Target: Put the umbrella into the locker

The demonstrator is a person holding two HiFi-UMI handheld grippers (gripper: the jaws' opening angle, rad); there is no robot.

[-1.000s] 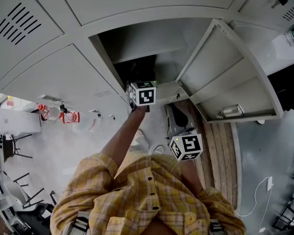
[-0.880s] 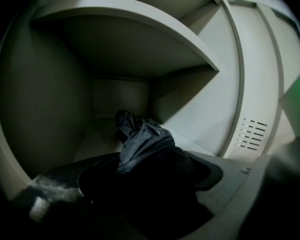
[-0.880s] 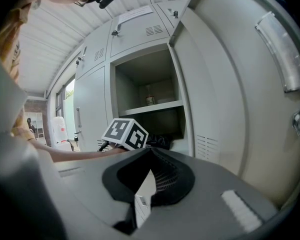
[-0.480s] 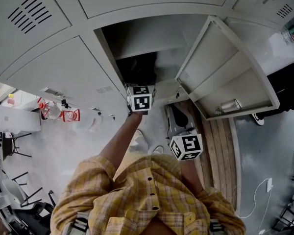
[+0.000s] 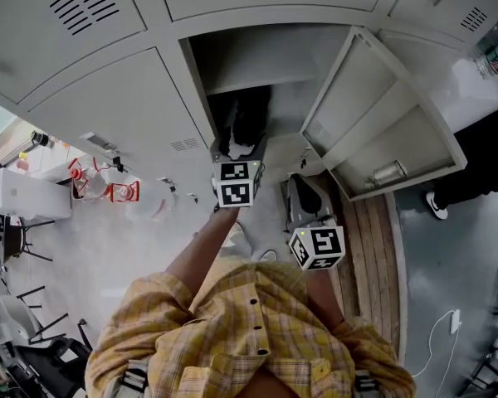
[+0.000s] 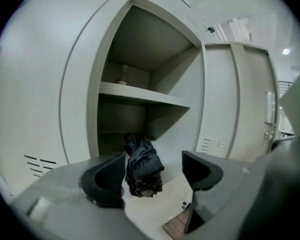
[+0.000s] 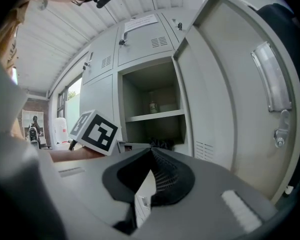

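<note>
The black folded umbrella (image 5: 247, 123) lies on the floor of the open locker's lower compartment (image 5: 232, 98), its cap end (image 6: 142, 189) toward me. My left gripper (image 5: 237, 157) hangs just outside the locker's mouth. In the left gripper view its jaws (image 6: 155, 176) stand wide, having just been opening; nothing is between the pads, and the umbrella (image 6: 142, 164) rests apart beyond them. My right gripper (image 5: 307, 214) waits lower right, near the open door (image 5: 382, 114). In its own view the right gripper (image 7: 151, 156) is shut on nothing.
A shelf (image 6: 140, 95) divides the locker, and a small jar (image 7: 153, 107) stands on it. The door (image 6: 240, 109) swings out to the right. Shut lockers (image 5: 108, 98) flank the left. White boxes and red-marked bottles (image 5: 108, 191) sit on the floor at left.
My left gripper has pulled back out of the locker toward me, and the umbrella now shows lying inside on its own. The right gripper has stayed put.
</note>
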